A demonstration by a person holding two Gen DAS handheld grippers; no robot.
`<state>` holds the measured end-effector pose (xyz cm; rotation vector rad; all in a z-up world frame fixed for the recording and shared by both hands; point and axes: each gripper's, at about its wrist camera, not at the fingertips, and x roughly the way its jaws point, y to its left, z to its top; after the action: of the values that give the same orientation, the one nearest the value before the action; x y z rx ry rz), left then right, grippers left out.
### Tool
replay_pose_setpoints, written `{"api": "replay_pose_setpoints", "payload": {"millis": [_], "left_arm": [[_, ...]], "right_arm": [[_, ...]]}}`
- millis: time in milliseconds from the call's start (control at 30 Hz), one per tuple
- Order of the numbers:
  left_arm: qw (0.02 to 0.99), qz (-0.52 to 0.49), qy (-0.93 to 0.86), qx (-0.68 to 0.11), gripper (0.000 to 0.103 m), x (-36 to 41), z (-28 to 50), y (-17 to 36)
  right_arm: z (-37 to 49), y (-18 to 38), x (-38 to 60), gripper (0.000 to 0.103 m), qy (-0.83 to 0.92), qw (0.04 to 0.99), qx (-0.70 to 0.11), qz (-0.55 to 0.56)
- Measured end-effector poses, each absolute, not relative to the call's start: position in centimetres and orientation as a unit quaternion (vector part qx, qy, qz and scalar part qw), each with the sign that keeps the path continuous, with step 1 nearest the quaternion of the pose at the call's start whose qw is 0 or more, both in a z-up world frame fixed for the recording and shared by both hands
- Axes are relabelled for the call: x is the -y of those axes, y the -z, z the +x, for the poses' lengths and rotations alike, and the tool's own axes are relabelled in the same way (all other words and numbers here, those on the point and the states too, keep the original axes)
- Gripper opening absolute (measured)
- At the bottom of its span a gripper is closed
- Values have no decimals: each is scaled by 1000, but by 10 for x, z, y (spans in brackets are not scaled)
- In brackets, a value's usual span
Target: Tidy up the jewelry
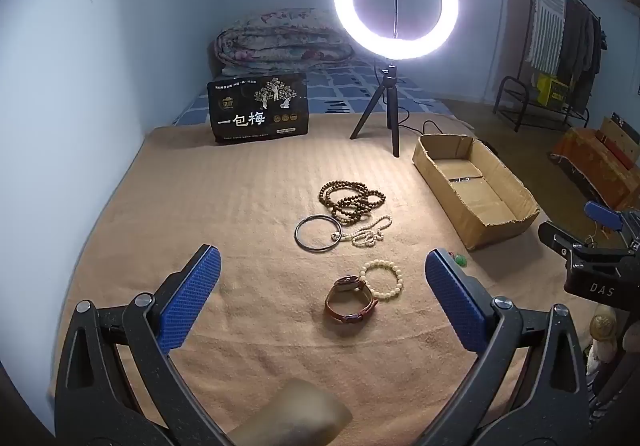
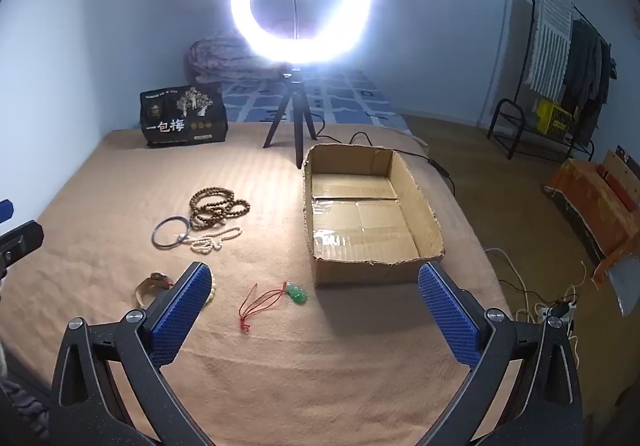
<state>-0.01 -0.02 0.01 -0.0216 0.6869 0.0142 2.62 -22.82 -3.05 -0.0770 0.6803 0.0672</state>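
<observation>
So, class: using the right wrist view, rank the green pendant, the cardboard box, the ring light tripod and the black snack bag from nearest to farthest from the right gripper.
1. Green pendant, just ahead of the right gripper, left of centre.
2. Cardboard box, ahead, to the right.
3. Ring light tripod, behind the box, centre.
4. Black snack bag, far back on the left.

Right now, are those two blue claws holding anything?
Left gripper: open, holding nothing.
Right gripper: open, holding nothing.
</observation>
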Motion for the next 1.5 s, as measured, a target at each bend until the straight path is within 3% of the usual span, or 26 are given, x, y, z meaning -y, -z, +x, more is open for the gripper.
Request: {"api": "replay_pose_setpoints", "payload": {"millis": [1500], "left_arm": [[948,-5,-9,-317,103,7,-1,-10]], "right_arm": [[26,32,233,103,-36,941,-335,-25]]}}
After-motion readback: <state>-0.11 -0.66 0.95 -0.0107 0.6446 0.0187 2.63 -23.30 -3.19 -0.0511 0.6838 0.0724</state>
